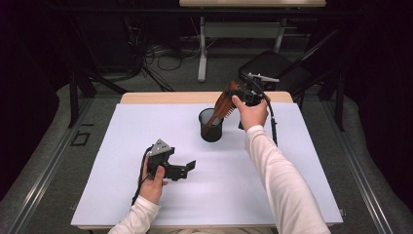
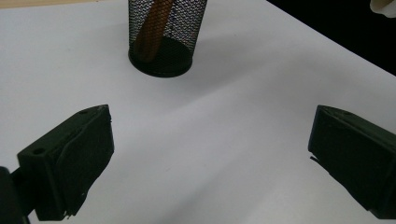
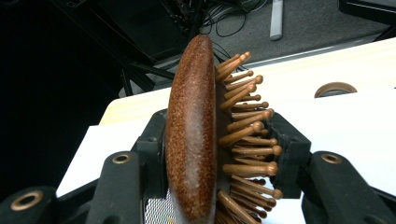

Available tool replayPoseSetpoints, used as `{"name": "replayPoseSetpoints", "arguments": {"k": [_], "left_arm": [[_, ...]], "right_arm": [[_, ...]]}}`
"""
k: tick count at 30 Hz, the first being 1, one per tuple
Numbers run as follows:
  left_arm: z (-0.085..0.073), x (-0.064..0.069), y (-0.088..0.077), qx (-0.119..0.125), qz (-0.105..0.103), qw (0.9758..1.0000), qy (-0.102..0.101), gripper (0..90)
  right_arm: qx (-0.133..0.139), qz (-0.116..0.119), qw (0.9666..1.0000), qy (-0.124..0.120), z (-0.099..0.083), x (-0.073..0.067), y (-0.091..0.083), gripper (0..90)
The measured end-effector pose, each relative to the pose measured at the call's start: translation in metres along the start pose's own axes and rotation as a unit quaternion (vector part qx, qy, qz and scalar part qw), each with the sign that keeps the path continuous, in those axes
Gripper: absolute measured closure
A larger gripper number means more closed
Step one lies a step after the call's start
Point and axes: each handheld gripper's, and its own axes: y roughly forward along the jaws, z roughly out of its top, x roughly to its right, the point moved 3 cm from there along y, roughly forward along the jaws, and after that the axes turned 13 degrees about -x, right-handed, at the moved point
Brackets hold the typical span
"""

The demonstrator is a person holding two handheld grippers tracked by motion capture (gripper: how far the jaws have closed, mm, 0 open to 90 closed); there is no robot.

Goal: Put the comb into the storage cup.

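Nearest the person, the left gripper (image 1: 181,169) rests low over the white table cover (image 1: 122,195), held in the left hand (image 1: 153,183); its jaws stand wide apart with nothing between them, and in the left gripper view they frame bare white surface with the black mesh cup (image 2: 163,37) well ahead. Farther out, the mesh cup (image 1: 211,126) stands upright near the middle of the cover, and the handle of a wooden hairbrush (image 1: 221,108) already reaches down inside it, its tip apparently at or near the cup's floor as seen through the mesh. Beyond the cup, the right gripper (image 1: 248,93), raised in the right hand (image 1: 251,114), has its jaws closed on the brush head: in the right gripper view one jaw presses the smooth brown back of the hairbrush (image 3: 191,135) and the other bears on the wooden bristle pins (image 3: 247,140). The step in hand looks like standing the brush in the cup. To do it well, the brush should probably be lowered until the handle bears firmly on the bottom, then leaned against the rim before the jaws part, since the heavy head sits high and tilted and could tip the light cup. The idle left gripper is near enough to steady the cup if needed.
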Motion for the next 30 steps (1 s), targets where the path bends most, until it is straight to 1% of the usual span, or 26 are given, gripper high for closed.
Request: {"name": "replayPoseSetpoints", "arguments": {"k": [12,16,23,30], "left_arm": [[0.0,0.0,0.001,-0.001,-0.001,1.0,0.0,0.3],[0.0,0.0,0.001,0.0,-0.001,1.0,-0.001,0.3],[0.0,0.0,0.001,-0.001,-0.001,1.0,0.0,0.3],[0.0,-0.001,0.0,0.0,-0.001,1.0,-0.001,0.3]], "right_arm": [[0.002,0.006,1.0,0.007,0.0,0.005,0.001,48.5],[-0.001,0.008,0.9999,0.012,0.001,0.007,0.001,48.1],[-0.001,0.007,0.9999,0.011,0.001,0.009,0.001,47.7],[-0.003,0.012,0.9998,0.014,0.001,0.013,0.001,47.4]]}}
